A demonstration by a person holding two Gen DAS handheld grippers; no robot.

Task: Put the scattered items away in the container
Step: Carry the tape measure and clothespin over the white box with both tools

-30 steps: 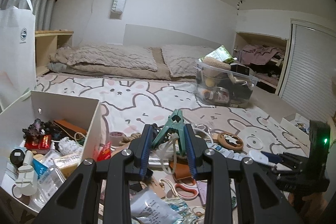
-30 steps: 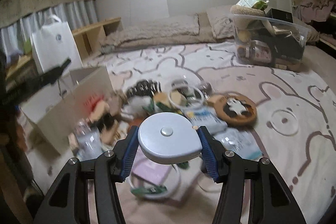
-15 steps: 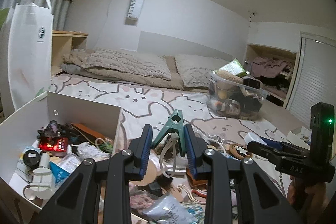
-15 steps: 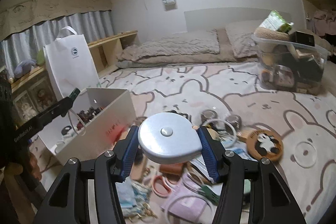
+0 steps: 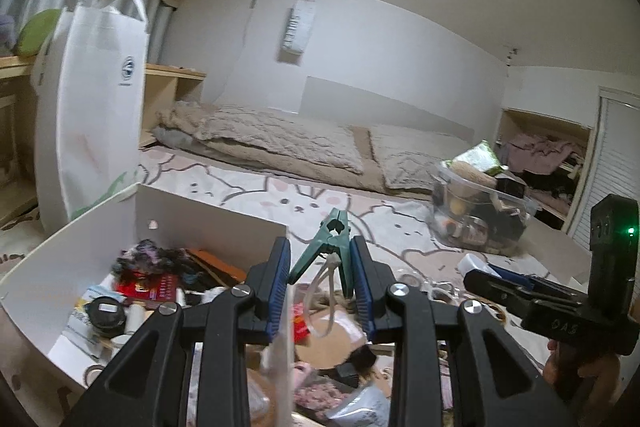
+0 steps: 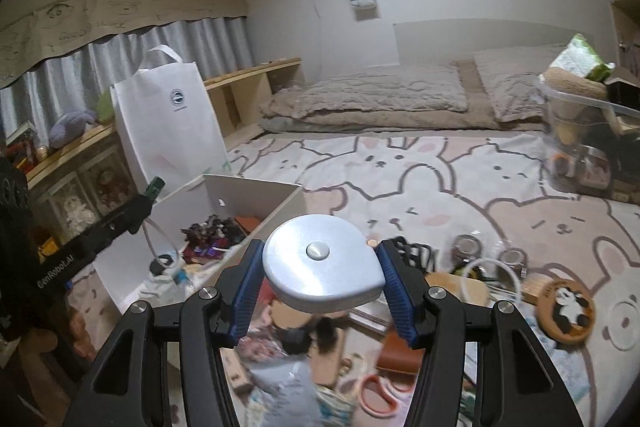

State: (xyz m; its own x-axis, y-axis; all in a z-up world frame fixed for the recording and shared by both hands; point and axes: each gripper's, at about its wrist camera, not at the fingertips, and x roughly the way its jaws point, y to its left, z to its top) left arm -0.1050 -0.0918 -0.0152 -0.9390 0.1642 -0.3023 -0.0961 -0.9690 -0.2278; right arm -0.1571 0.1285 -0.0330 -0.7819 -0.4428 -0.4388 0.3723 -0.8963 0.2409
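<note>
My left gripper point(image 5: 320, 283) is shut on a green clamp point(image 5: 332, 247) with a white loop hanging from it, held above the clutter just right of the white box point(image 5: 208, 219). My right gripper point(image 6: 320, 283) is shut on a silver tape measure point(image 6: 320, 263), held above the scattered items, right of the white box point(image 6: 256, 191). The box holds several small items. The right gripper also shows in the left wrist view point(image 5: 500, 287). The left gripper also shows in the right wrist view point(image 6: 132, 215).
Scattered items lie on the bunny-print mat point(image 6: 440, 179): a panda coaster point(image 6: 568, 307), small jars point(image 6: 464, 247), pouches and packets. A white tote bag point(image 6: 172, 123) stands behind the box. A clear full bin point(image 5: 480, 215) sits at the far right. Bedding lies at the back.
Both grippers have risen and moved left toward the white box, each keeping its item. The box now appears closer in both views.
</note>
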